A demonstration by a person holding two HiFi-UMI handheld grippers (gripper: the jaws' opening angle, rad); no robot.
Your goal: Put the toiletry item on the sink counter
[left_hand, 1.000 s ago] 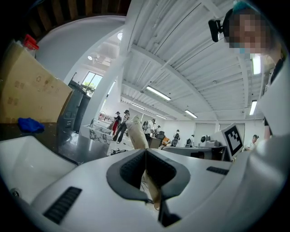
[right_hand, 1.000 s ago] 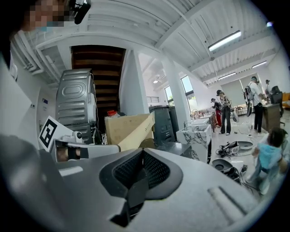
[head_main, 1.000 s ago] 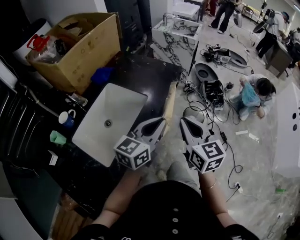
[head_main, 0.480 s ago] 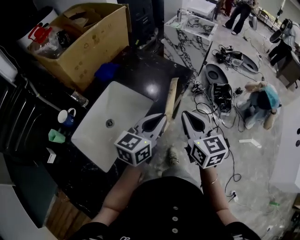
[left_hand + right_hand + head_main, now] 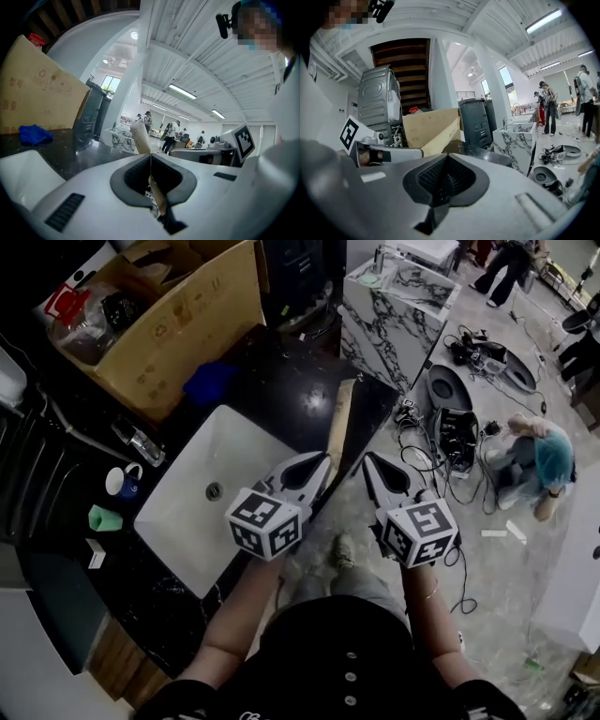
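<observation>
My left gripper is shut and empty, its tips over the right edge of the black counter. My right gripper hangs beside it over the floor, also shut with nothing in it. A white sink basin is set in the counter. Left of the basin lie small items: a blue mug, a green piece, a small white box and a clear bottle. In the left gripper view a beige strip rises behind the closed jaws of my left gripper. In the right gripper view my right gripper shows no gap.
A cardboard box full of things stands at the counter's far left, a blue cloth beside it. The beige strip lies along the counter's right edge. A marble-patterned cabinet, cables, and people working on the floor are to the right.
The head view has shifted, so the counter and box sit higher and nearer the middle. Both grippers stay shut, side by side, a little closer to the counter's edge.
</observation>
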